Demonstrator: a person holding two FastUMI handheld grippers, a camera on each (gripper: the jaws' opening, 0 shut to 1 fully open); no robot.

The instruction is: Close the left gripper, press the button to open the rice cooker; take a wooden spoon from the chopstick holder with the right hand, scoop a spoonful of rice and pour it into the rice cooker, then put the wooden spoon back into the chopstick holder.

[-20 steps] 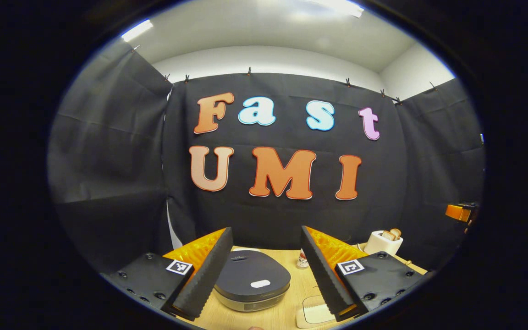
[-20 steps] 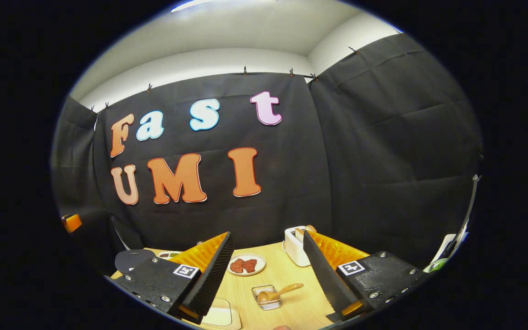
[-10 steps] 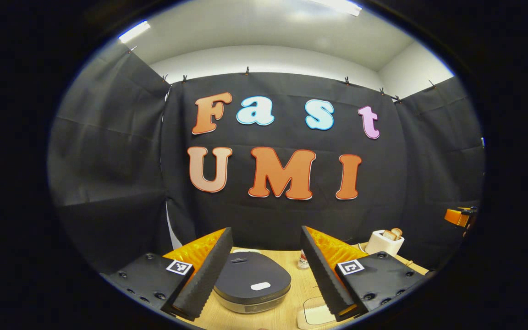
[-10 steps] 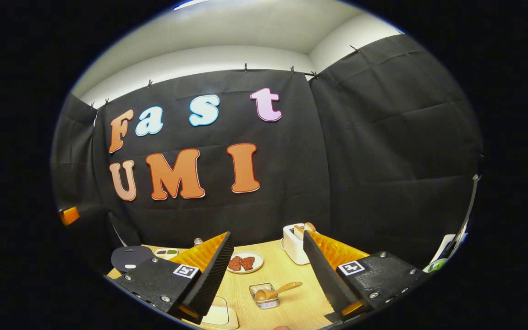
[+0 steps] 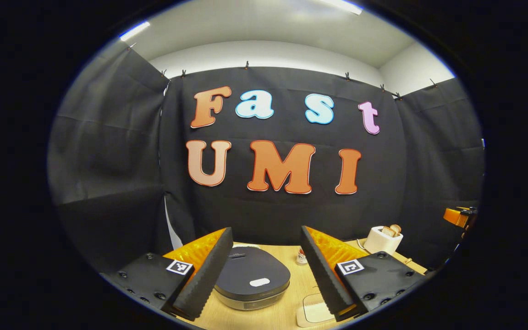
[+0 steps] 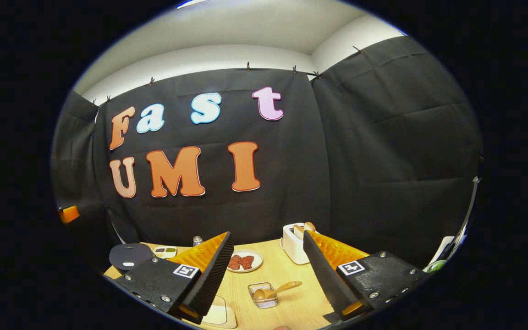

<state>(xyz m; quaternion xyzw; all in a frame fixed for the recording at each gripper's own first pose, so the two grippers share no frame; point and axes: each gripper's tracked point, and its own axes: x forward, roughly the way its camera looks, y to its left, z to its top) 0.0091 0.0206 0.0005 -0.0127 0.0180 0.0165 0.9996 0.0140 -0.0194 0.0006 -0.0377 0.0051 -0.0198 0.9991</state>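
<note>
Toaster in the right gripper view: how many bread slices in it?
2, both standing in the top of the toaster at the table's far side: one slice left, one right. More may be hidden inside.

Bare desk point(image 6: 287, 307) lies ahead of my right claw point(image 6: 268, 275) around the chopstick holder point(image 6: 262, 295); a toaster point(image 6: 294, 243) and a plate point(image 6: 244, 261) stand beyond.

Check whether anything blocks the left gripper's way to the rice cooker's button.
Nothing visible does. The rice cooker sits on the table just ahead of the left gripper, framed between its open jaws, and its pale button on the closed lid is uncovered.
</note>
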